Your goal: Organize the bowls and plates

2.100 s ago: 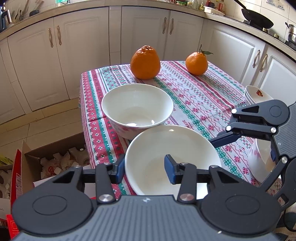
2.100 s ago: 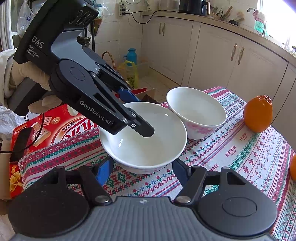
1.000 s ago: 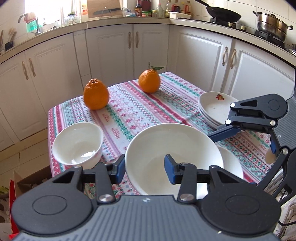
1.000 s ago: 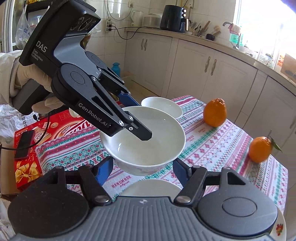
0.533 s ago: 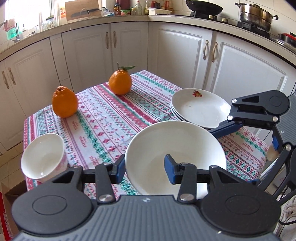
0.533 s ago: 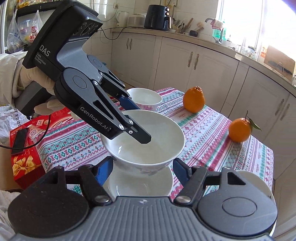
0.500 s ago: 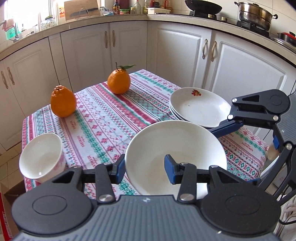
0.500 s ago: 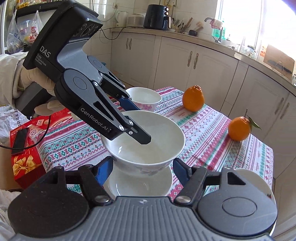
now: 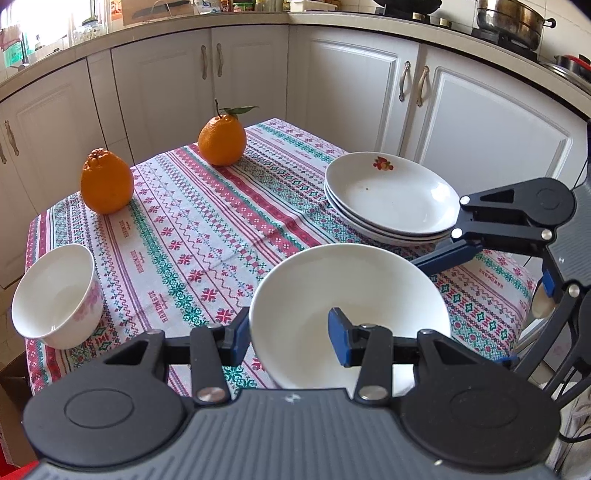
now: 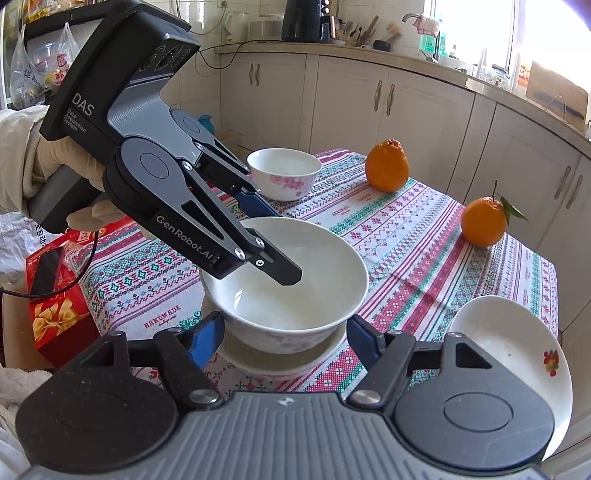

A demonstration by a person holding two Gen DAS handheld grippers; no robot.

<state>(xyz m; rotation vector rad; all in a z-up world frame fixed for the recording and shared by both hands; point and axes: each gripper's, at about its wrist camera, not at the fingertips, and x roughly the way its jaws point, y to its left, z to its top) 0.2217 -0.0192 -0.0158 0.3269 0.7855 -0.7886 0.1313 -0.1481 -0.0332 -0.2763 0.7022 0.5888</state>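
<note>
A small worktop (image 9: 207,229) covered with a red, green and white patterned cloth stands in a kitchen lined with cream cupboards (image 9: 354,85). The left gripper (image 9: 288,328) has its fingers clamped on the rim of a large white bowl (image 9: 351,295), one finger inside and one outside. The right gripper (image 10: 286,328) has its blue fingers apart on either side of that bowl; they have just been opening and do not press on it. In the right wrist view the bowl (image 10: 291,284) sits nested in another bowl (image 10: 280,360) on the cloth, which the left wrist view does not show; a gloved hand (image 10: 62,162) and a red gift box (image 10: 55,314) also appear only there. The left wrist view shows a stack of plates (image 9: 391,199) at the right, a small flowered bowl (image 9: 55,295) at the left edge, and two oranges (image 9: 221,140) farther back. A pot (image 9: 513,18) stands on the counter.
</note>
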